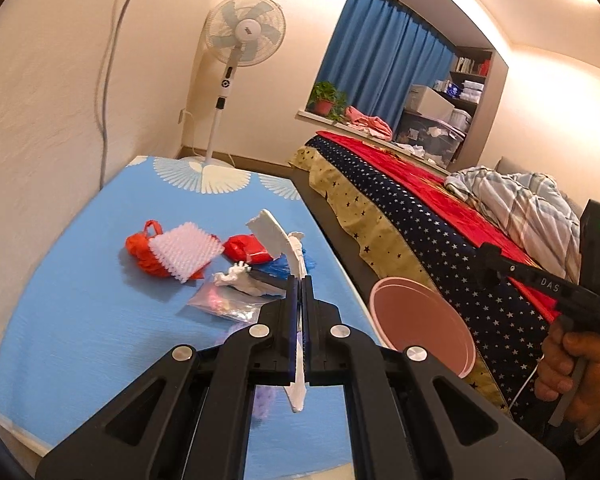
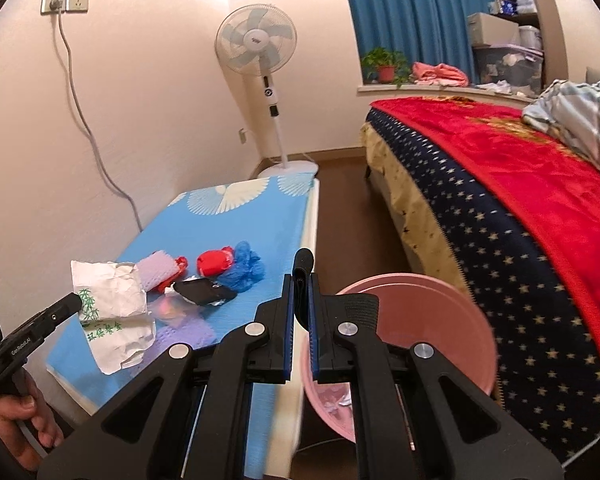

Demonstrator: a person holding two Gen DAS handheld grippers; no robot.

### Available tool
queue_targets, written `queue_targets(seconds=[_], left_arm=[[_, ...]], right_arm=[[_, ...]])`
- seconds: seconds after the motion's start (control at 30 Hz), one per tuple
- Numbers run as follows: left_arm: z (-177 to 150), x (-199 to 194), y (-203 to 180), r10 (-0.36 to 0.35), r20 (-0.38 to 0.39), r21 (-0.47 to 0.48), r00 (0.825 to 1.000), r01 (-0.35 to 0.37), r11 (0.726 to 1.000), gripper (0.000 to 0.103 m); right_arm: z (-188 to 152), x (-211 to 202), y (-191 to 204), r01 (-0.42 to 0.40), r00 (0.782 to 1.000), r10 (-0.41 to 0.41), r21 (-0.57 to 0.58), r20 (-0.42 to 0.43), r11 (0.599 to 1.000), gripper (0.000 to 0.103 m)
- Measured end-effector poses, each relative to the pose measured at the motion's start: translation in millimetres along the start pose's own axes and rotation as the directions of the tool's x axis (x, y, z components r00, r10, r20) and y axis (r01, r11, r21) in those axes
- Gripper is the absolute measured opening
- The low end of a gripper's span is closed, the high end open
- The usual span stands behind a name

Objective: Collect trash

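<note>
Both grippers are matte black plastic. The left gripper [image 1: 302, 280] has blue pads lining its fingers and four round silver screws across its linkage arms. The right gripper [image 2: 302, 280] looks the same. At 3 o'clock in the left view its body reads "DAS", with a green light and a dark sleeve cuff [image 1: 598, 428].

Both grippers clamped shut, each held pistol-style in a hand

The left gripper [image 1: 301, 280] points forward and slightly downward, its jaws pressed on a thin white sheet [image 1: 290, 248]. The right gripper [image 2: 302, 278] tilts down likewise, jaws closed on a dark strip [image 2: 302, 270]. The right hand [image 1: 572, 364] and the left hand [image 2: 24, 412] wrap their handles, fingers curled
</note>
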State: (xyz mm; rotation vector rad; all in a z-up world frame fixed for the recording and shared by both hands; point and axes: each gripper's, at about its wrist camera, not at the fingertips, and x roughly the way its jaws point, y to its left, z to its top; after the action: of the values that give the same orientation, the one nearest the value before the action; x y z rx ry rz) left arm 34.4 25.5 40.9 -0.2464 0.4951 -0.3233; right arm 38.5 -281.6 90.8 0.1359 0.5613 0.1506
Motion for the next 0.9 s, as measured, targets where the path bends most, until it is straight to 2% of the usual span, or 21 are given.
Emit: queue_targets(seconds=[0.37, 0.9], left_arm=[[3, 4, -38, -0.043, -0.005, 0.050, 0.999, 0.043, 0.998, 0.002], [8, 49, -99, -0.112, -0.049, 0.122, 0.992, 0.118, 0.986, 0.002]], right_arm=[[1, -36, -43, 0.079, 0.996, -0.082, 0.069, 0.030, 0.994, 0.007], [3, -18, -79, 0.185, 0.982, -0.189, 0.120, 0.024, 0.975, 0.007]])
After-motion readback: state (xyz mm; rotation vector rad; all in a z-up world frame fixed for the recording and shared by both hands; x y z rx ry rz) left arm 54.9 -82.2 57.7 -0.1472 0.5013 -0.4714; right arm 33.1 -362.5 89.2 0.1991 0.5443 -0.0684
